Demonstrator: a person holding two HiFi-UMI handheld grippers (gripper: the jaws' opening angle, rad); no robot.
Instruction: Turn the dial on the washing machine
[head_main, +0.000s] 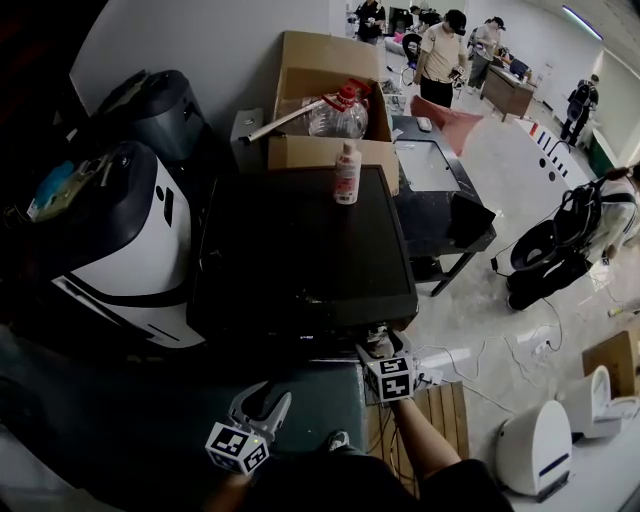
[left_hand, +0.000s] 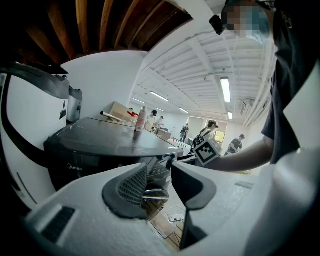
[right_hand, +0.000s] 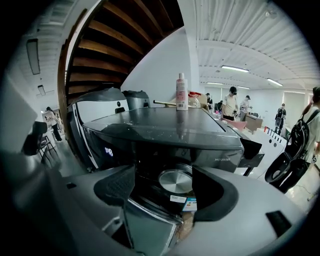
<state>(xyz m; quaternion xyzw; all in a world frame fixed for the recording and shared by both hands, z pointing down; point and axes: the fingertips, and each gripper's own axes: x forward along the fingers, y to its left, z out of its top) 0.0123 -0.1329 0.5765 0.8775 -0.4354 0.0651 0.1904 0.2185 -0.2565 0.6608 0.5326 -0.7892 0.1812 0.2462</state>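
The right gripper (right_hand: 164, 187) has its jaws spread apart. The dial (right_hand: 175, 181) shows in the gap between them, with dark space on its left side. Its right edge runs behind the right jaw, so I cannot tell whether that jaw touches it. The dial is a round silver knob on the front panel of the washing machine (right_hand: 165, 127), under the overhang of the dark lid. Its flat face points toward the near side, and its axis runs level from near to far. A small label (right_hand: 185, 201) sits just below it, its print too small to read.

In the head view the right gripper (head_main: 381, 346) is at the near right corner of the washing machine (head_main: 300, 240), and the dial is hidden under the lid edge.

The left gripper (left_hand: 161, 186) also has its jaws apart, with nothing between them. It hangs near the person, left of the right gripper and clear of the machine (head_main: 264, 408). From there it sees only the dim front panel.

A bottle (head_main: 347, 173) stands upright at the far edge of the lid. A cardboard box (head_main: 330, 70) is behind it. A white machine (head_main: 130, 240) is on the left, partly cut off in shadow.
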